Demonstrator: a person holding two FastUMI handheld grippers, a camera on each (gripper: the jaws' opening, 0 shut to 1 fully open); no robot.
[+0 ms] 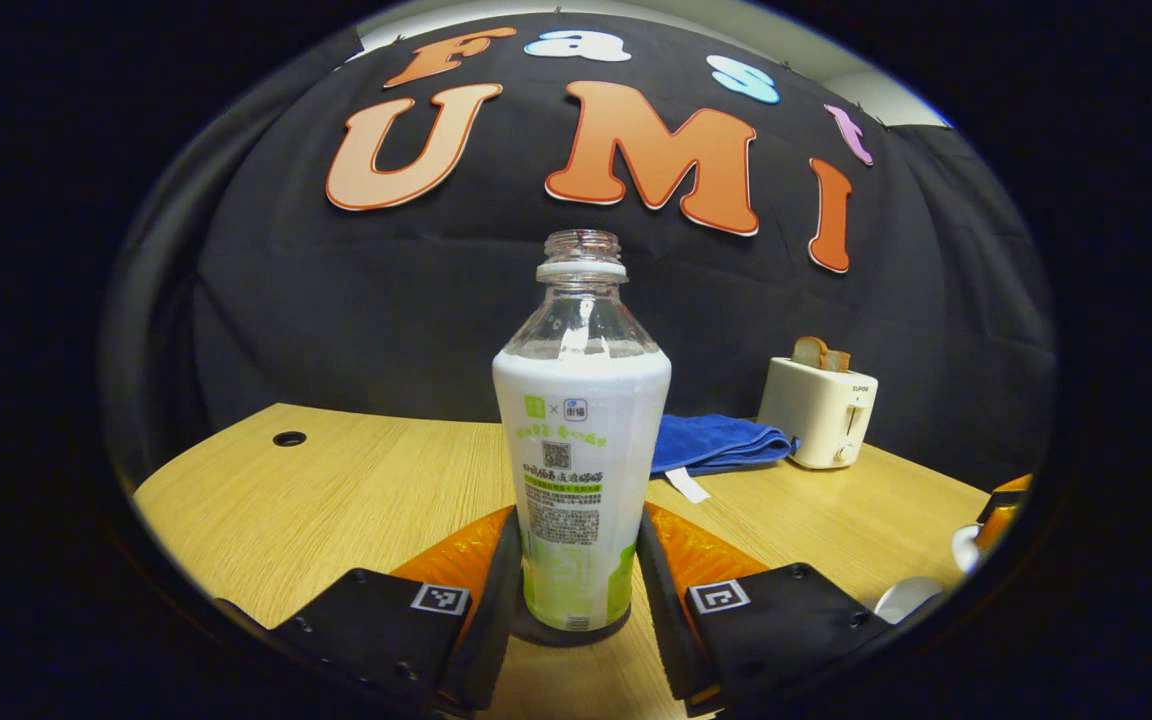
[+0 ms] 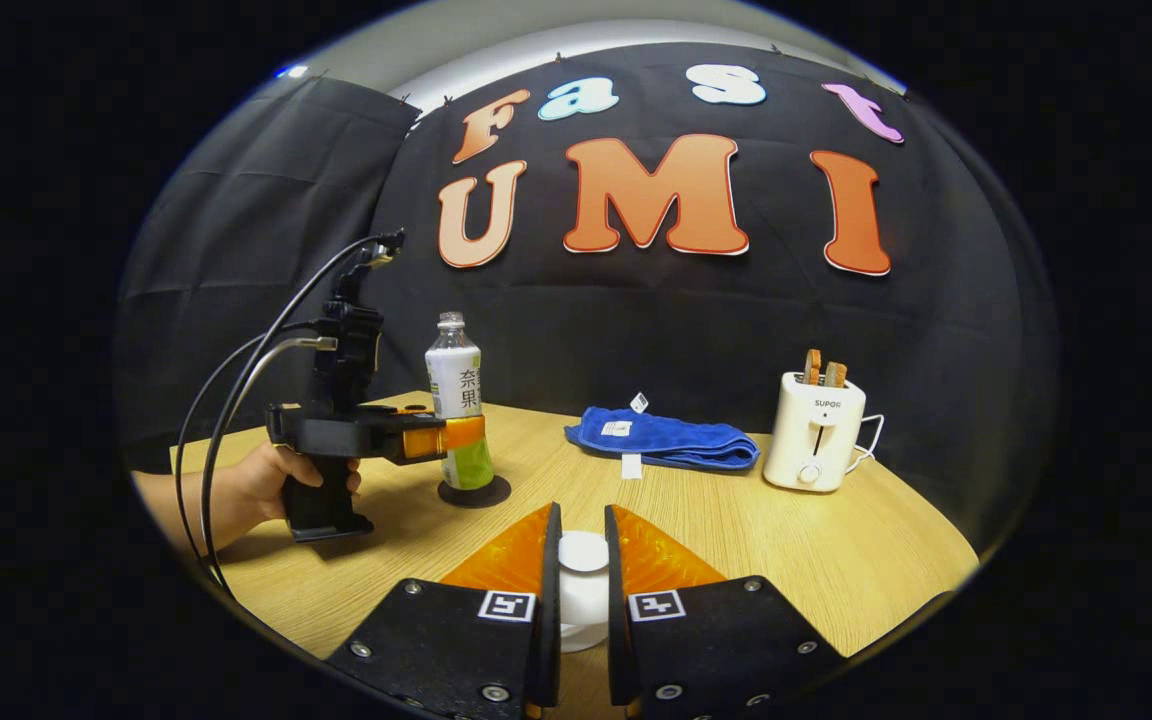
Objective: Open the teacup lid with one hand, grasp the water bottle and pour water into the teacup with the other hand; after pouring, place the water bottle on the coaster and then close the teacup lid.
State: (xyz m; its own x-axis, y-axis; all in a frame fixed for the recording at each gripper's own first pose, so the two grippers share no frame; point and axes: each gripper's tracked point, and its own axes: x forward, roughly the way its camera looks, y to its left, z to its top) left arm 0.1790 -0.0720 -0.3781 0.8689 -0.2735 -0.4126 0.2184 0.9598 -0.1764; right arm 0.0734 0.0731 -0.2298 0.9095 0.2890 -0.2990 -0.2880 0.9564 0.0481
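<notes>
Bottle: one clear plastic bottle (image 1: 579, 440) with a white and green wrap, cap off, threaded neck bare; it stands upright on a dark round coaster (image 2: 474, 491) on the counter.
Left tongs: the left tongs (image 1: 576, 575) have two orange fingers with black pads, one on each side of the bottle's lower body, close against the wrap; from the right gripper view the orange fingers (image 2: 463, 433) reach across the bottle's middle, and a hand (image 2: 271, 480) holds the black handle.
Right tongs: the right tongs (image 2: 577, 580) are narrow, both pads pressing the round white knob of the lid (image 2: 584, 553).
Teacup: one white cup (image 2: 584, 615), smooth and glossy, sits under the lid between the fingers, near the counter's front edge.
Counter: pale wood grain (image 2: 736, 530), rounded edge, one cable hole (image 1: 289, 438).
Cloth: one blue folded towel (image 2: 664, 438), soft, with white tags.
Toaster: one cream toaster (image 2: 816, 430) with two bread slices standing in it.
</notes>
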